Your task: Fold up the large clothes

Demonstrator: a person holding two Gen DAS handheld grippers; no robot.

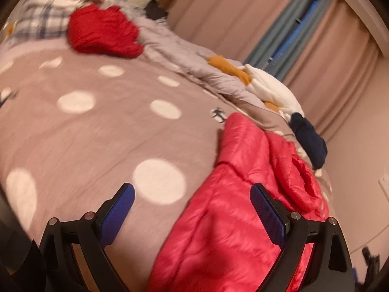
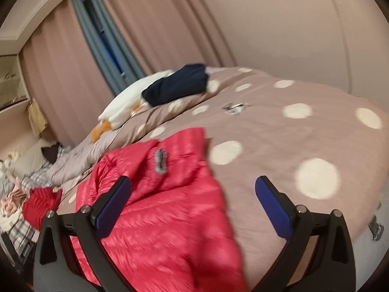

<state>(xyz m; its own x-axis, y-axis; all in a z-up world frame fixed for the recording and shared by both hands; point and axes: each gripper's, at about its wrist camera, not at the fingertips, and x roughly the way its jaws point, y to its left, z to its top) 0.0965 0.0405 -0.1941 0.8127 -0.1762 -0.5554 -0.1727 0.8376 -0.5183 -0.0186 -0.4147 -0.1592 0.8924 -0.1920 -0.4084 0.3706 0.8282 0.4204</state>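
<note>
A pink puffer jacket (image 1: 233, 223) lies spread on a bed (image 1: 92, 141) covered in a brown quilt with pale dots, as two hand-held claws hang above it, both with jaws wide apart and nothing between the pads. In the left wrist view, the left claw (image 1: 192, 215) hovers over the jacket's near end: its right-hand finger sits over the pink fabric, its left-hand finger over bare quilt, so the jacket's edge runs up through the gap. The jacket stretches away from the claw toward the bed's far edge, where a navy garment (image 1: 308, 143) and a white plush toy (image 1: 272, 90) with orange parts lie beside the curtains (image 1: 243, 12). In the right wrist view the layout is mirrored: the right claw (image 2: 193, 210) has its left-hand finger over the jacket (image 2: 155, 209) and its right-hand finger over the quilt (image 2: 291, 131), with a small grey label (blurred, unreadable) showing on the fabric ahead. A red garment (image 1: 102, 31) sits bunched near the head of the bed, next to plaid bedding (image 1: 36, 22). Both views are smeared by motion, and neither claw visibly touches the jacket.
</note>
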